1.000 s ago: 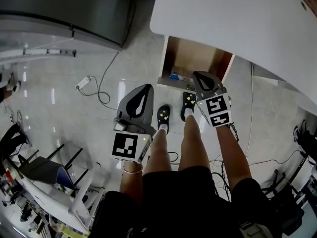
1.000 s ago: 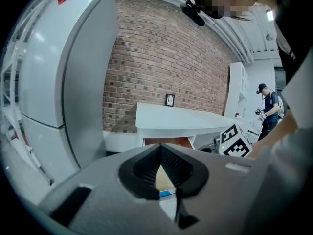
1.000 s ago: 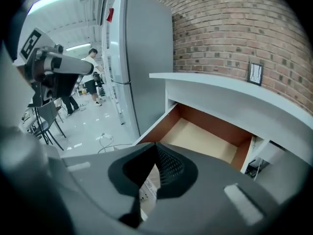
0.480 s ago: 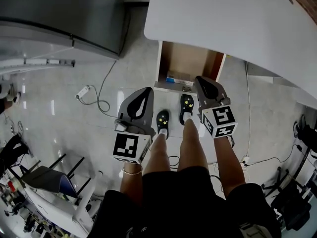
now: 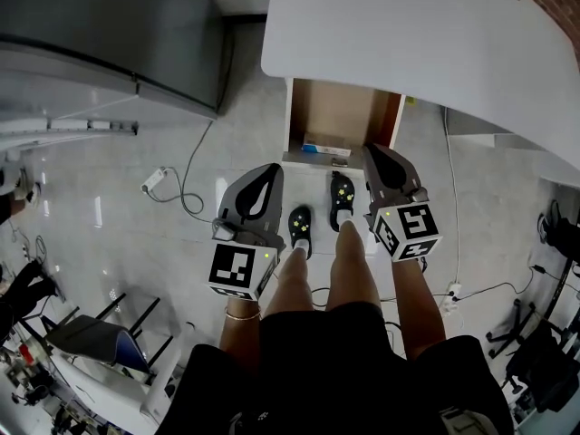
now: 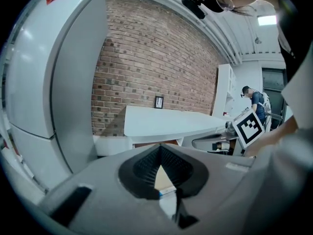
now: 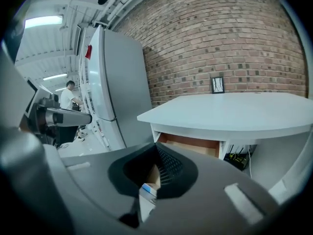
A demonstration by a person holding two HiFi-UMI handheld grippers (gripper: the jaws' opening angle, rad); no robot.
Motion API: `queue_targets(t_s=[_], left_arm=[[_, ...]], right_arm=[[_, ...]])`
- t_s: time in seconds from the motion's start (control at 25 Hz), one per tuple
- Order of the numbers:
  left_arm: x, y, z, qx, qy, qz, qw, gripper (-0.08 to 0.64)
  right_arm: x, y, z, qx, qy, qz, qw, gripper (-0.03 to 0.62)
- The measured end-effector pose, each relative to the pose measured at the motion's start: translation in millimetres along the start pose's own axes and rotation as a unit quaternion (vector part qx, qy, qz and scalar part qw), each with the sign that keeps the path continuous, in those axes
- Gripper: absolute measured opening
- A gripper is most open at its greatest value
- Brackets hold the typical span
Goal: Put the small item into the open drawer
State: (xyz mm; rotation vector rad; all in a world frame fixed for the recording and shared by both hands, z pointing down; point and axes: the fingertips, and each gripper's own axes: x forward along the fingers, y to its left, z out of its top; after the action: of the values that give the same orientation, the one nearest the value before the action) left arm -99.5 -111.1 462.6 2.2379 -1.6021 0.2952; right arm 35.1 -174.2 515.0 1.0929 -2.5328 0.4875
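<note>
Blue-white box (image 5: 326,149) inside open drawer (image 5: 339,111)

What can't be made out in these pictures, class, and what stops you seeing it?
1. Back of the drawer: head view, hidden under the white table top.
2. Print on the blue and white box: too small in the head view; in both gripper views the jaws cover most of it.
3. What the small frame on the brick wall shows: too small in either gripper view.

bright, sharp (fisheye-warped edges)
</note>
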Motion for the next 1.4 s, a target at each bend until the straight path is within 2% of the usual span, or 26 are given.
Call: queue_targets(t_s=[0.6, 1.4], left_arm=[[-26, -15, 40, 0.029, -0.018, -0.031, 0.9989, -0.003], [-66, -46, 84, 0.05, -0.05, -0.063, 0.9956, -0.003]], right_arm=[[-64, 10, 53, 0.028, -0.064, -0.049, 0.996, 0.012], [-131, 34, 109, 0.028, -0.126, -0.065, 0.99, 0.012]])
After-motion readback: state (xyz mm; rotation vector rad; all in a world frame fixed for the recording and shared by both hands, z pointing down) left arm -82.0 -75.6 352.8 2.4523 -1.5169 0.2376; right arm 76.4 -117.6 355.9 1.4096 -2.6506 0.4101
